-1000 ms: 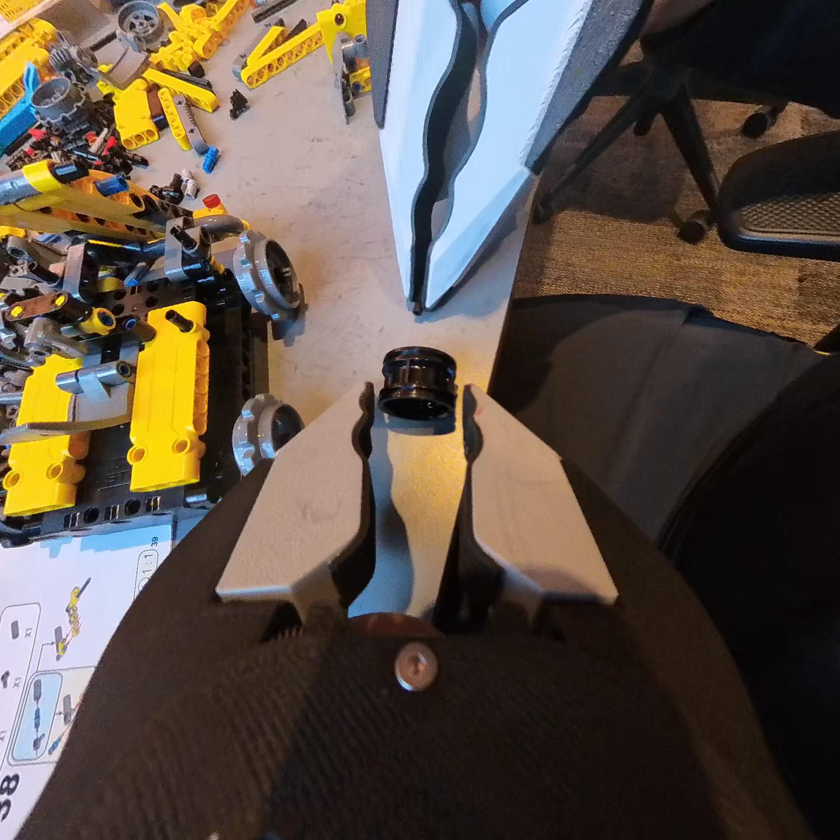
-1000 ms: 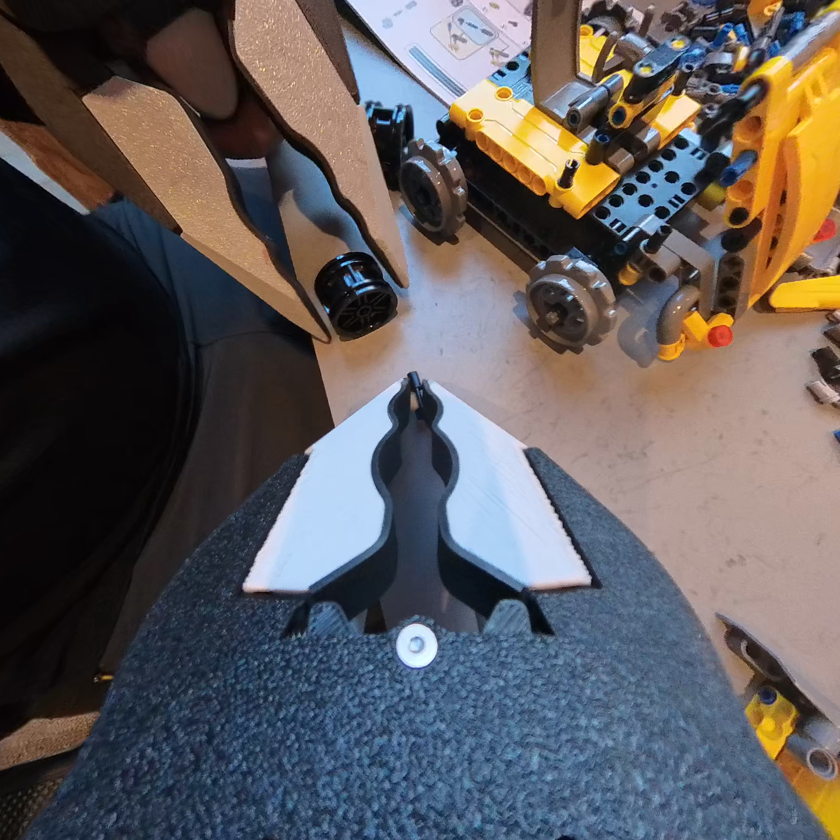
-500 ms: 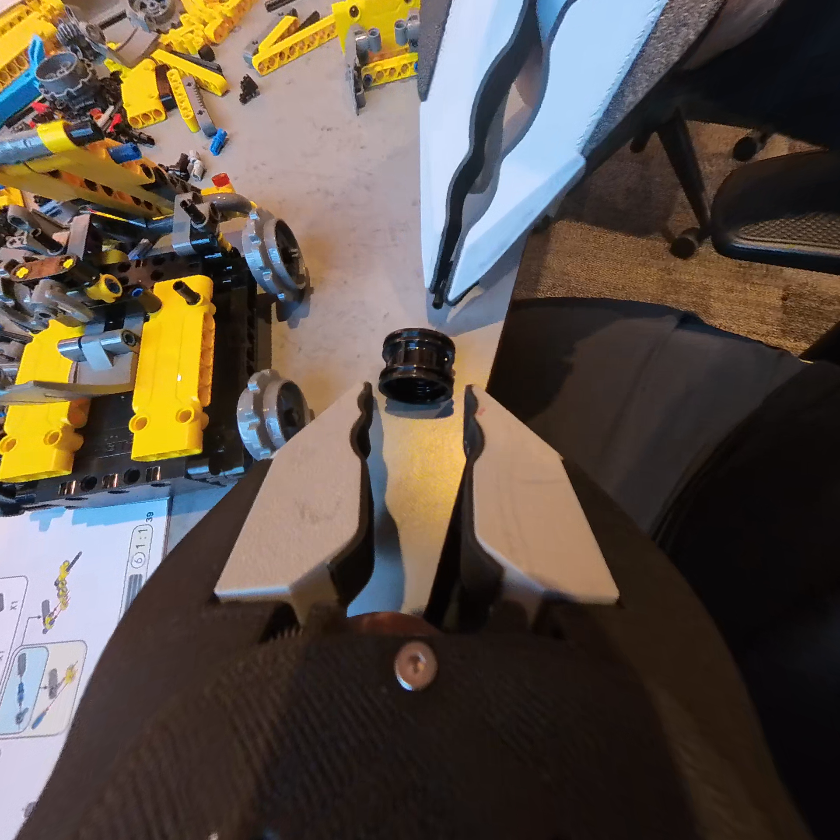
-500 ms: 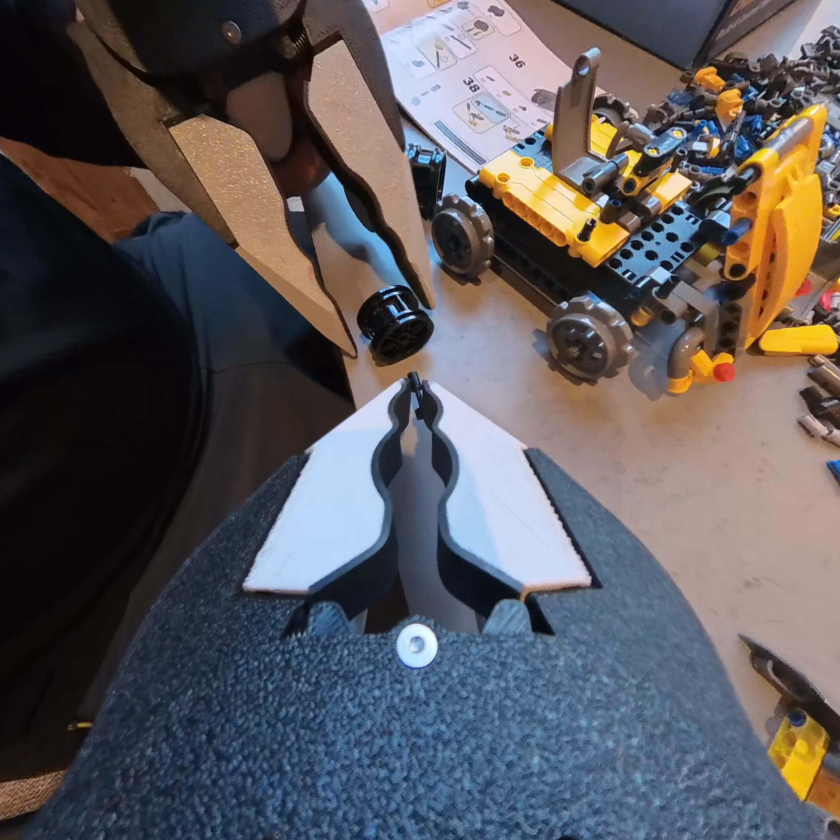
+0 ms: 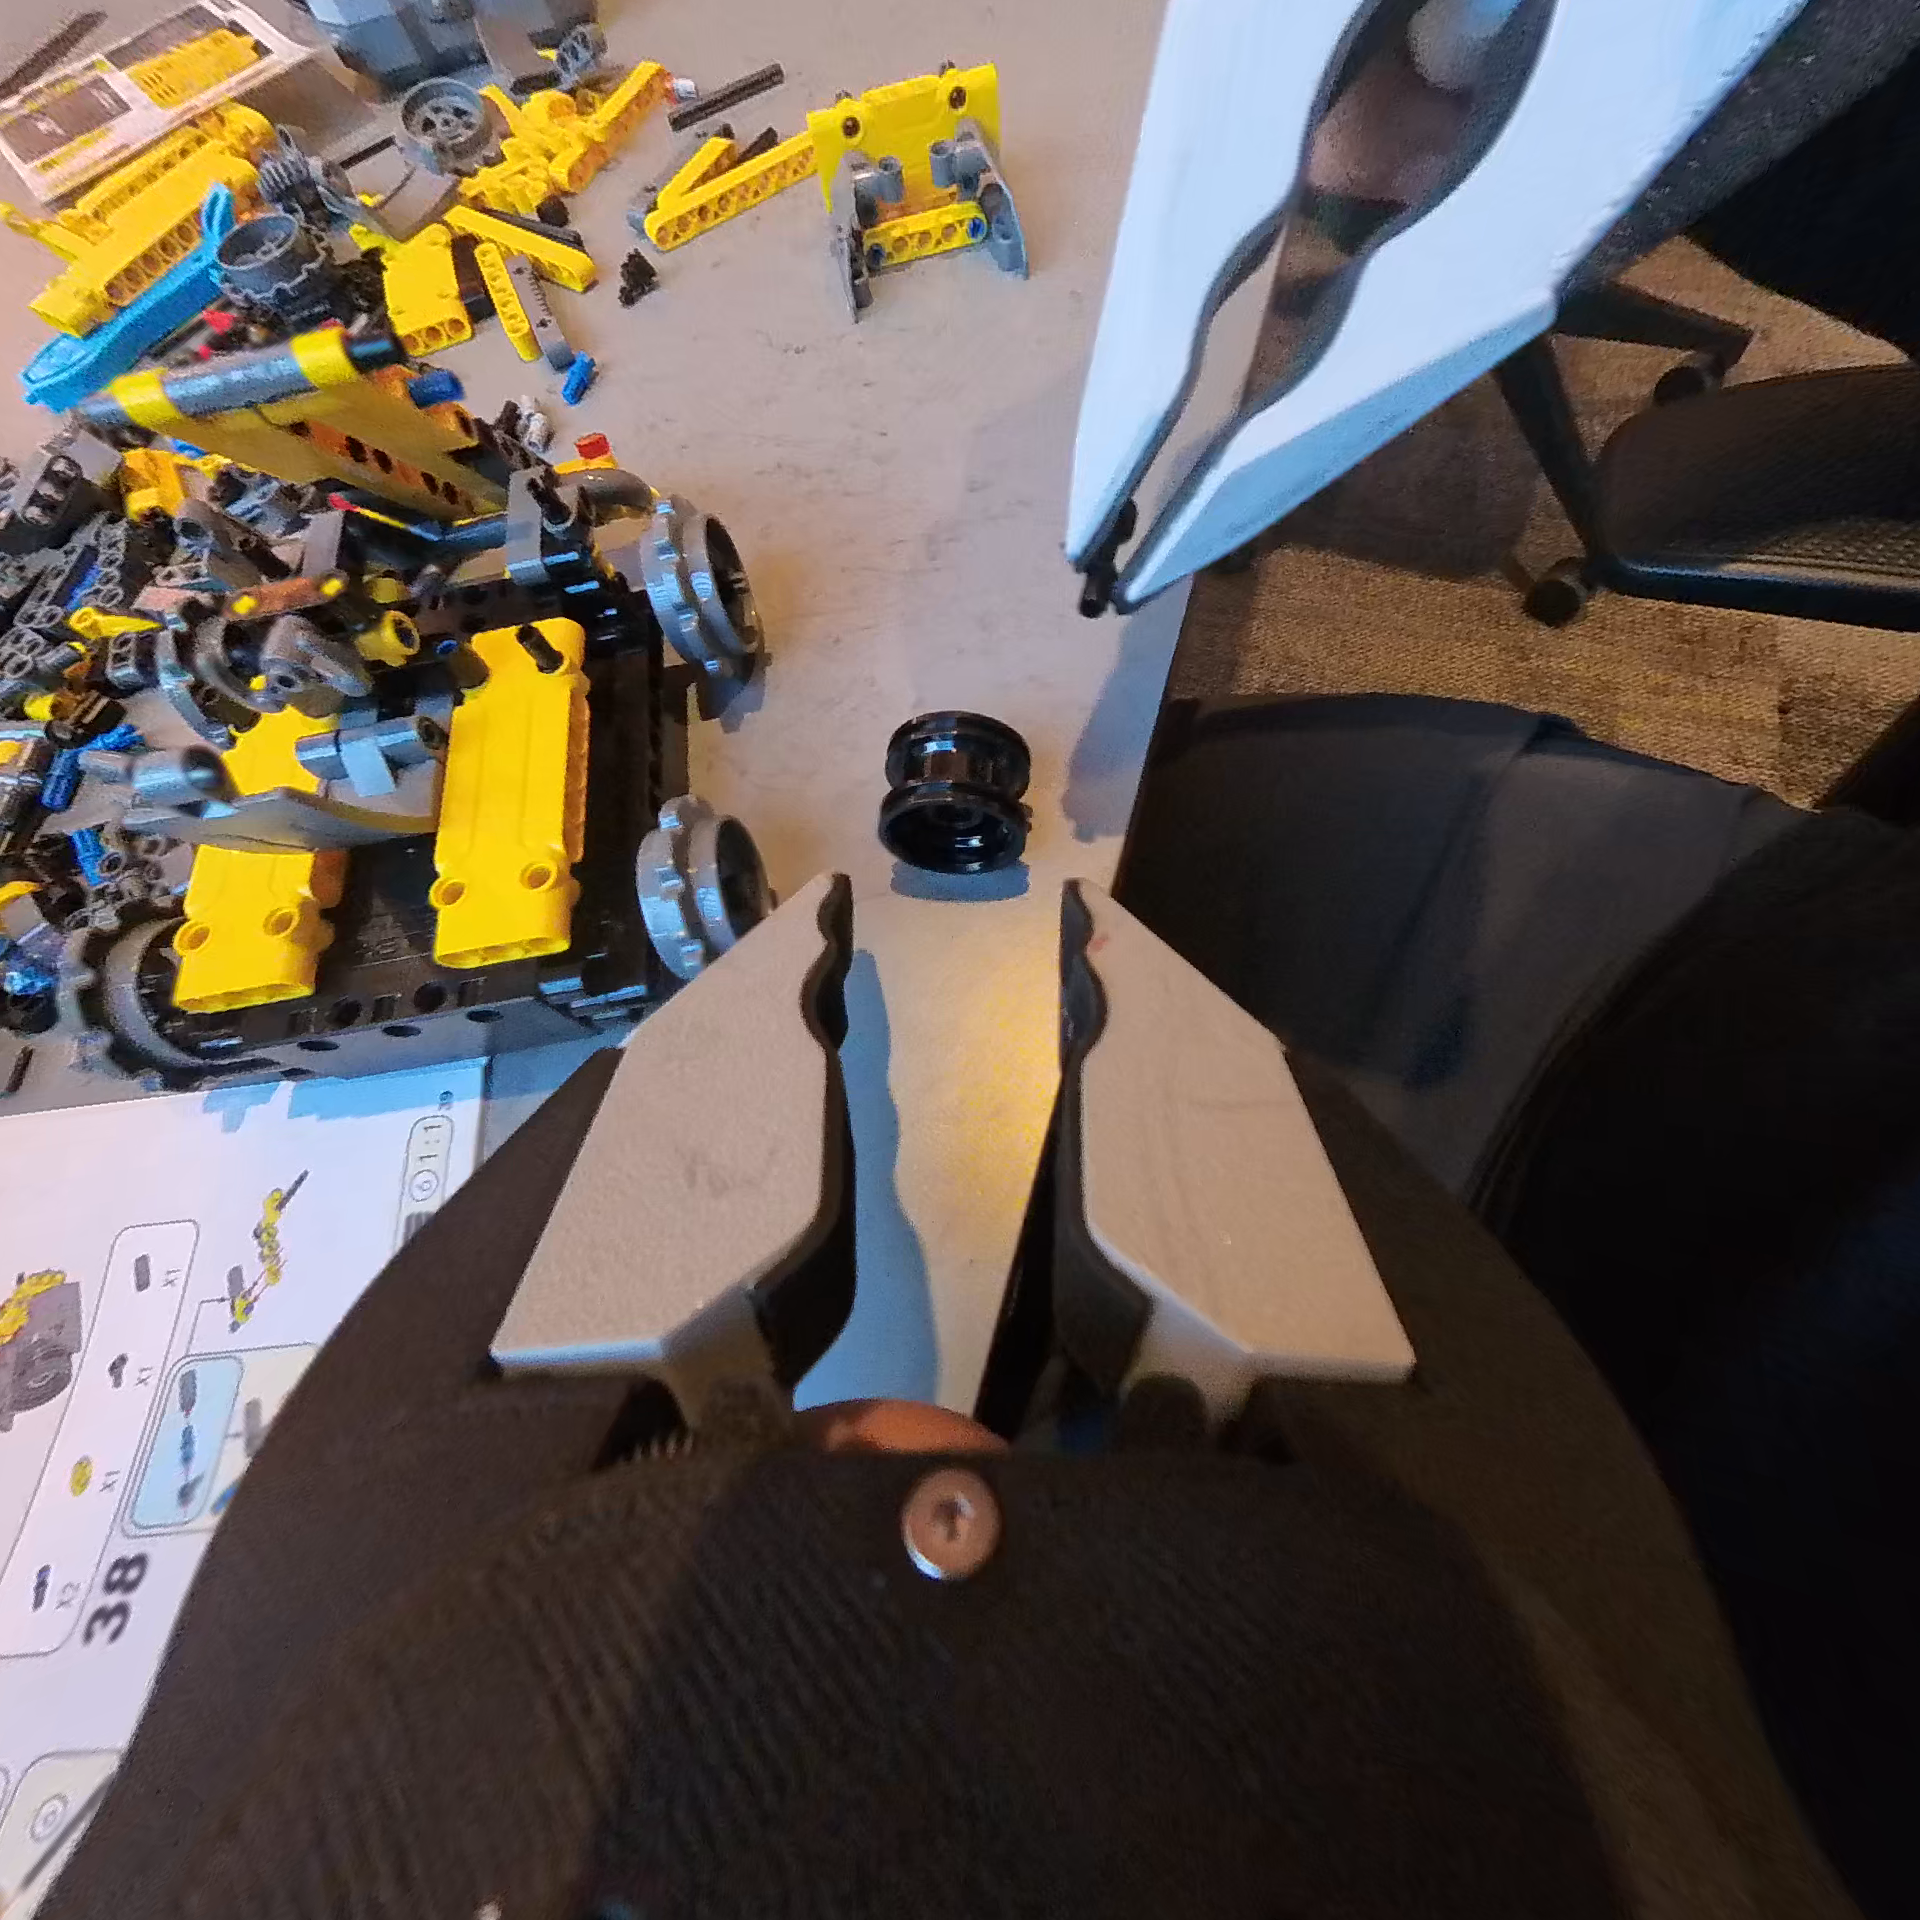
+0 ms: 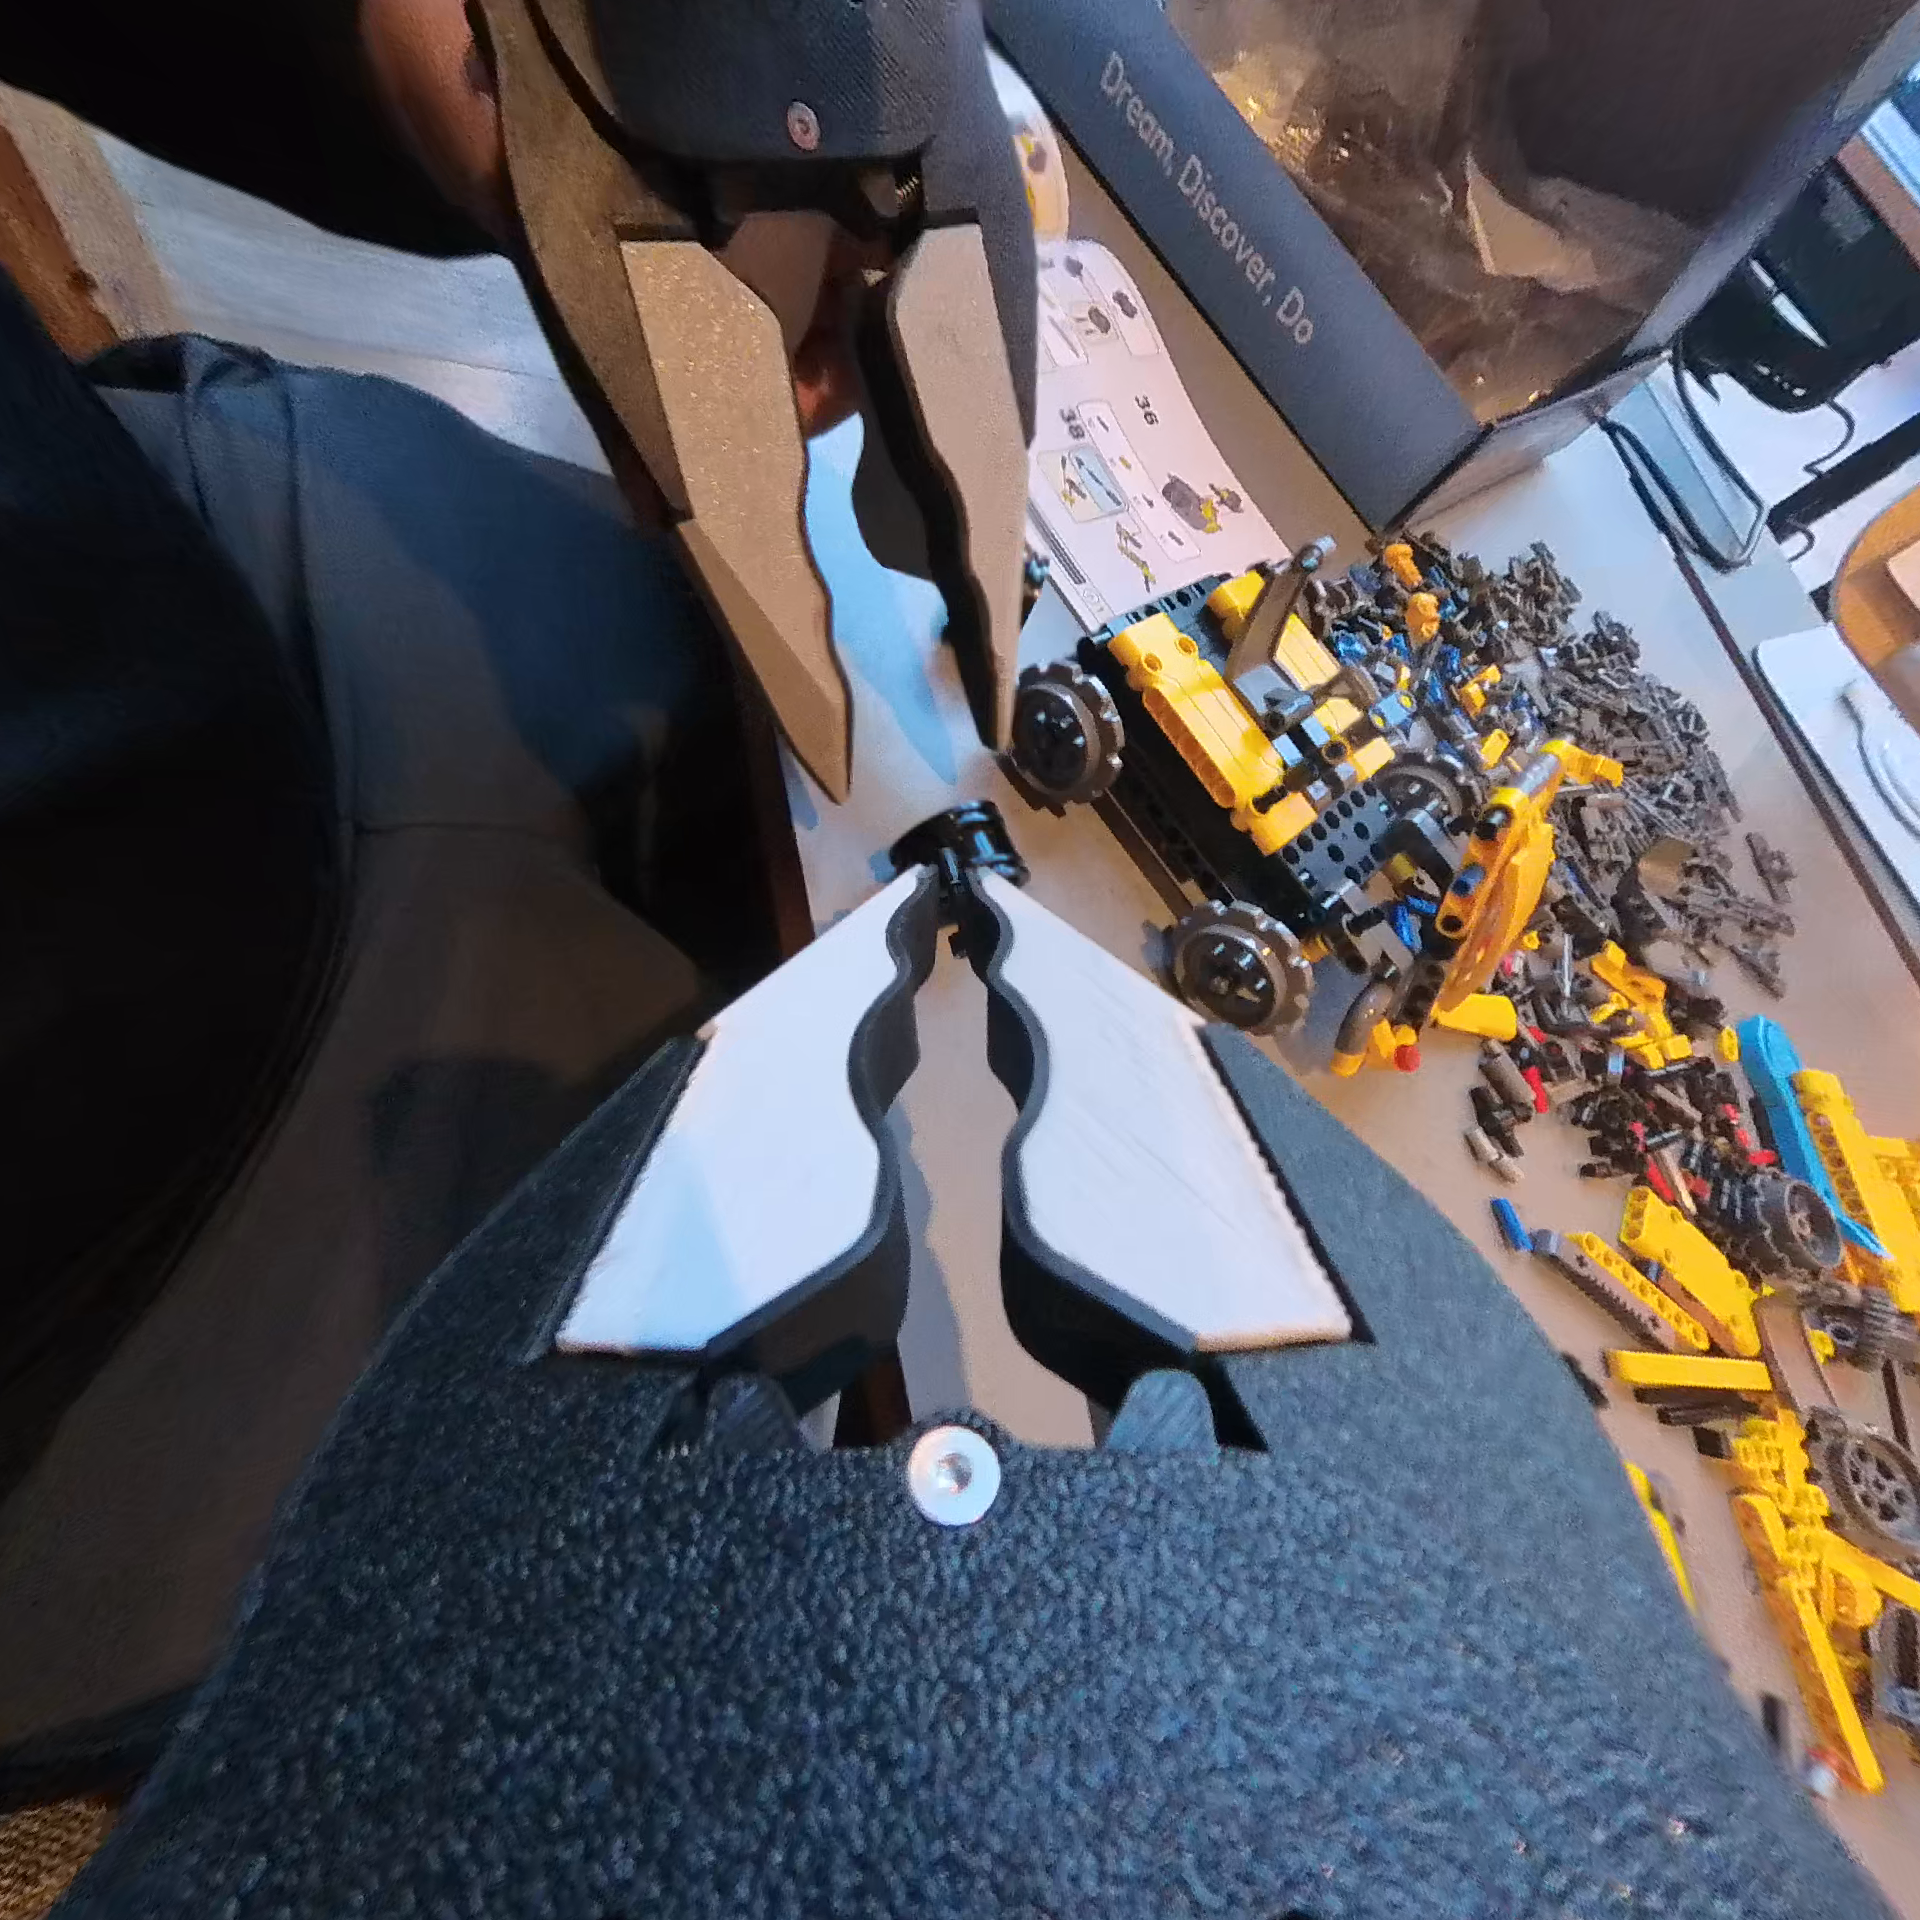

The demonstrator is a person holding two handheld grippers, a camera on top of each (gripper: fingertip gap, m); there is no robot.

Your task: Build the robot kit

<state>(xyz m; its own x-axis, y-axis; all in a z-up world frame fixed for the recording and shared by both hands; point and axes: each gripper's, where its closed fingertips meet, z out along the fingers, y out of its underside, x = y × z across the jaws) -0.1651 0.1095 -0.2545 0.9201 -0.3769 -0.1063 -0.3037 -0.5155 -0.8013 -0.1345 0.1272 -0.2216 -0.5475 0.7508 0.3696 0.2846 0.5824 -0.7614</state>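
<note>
My left gripper (image 5: 956,899) is open and empty, its grey fingertips just short of a black wheel rim (image 5: 956,805) that lies on its side on the table near the edge. My right gripper (image 6: 951,894) is shut on a small black pin (image 6: 948,868). In the left wrist view the right gripper (image 5: 1101,592) hangs above and beyond the rim, apart from it. In the right wrist view the rim (image 6: 987,844) shows just behind the pin, with the open left gripper (image 6: 914,748) above it.
A yellow and black model vehicle (image 5: 499,800) with grey toothed wheels stands left of the rim; it also shows in the right wrist view (image 6: 1247,769). Loose pieces (image 6: 1714,1195), an instruction booklet (image 5: 208,1299), a dark box (image 6: 1247,260). A person's lap (image 5: 1455,935) and an office chair (image 5: 1714,499) lie beyond the table edge. The left gripper's tips are roughly 5 cm from the right gripper's.
My left gripper has drawn back, so the rim now lies clear ahead of its tips. My right gripper has risen and moved away from the table with the pin still held.
</note>
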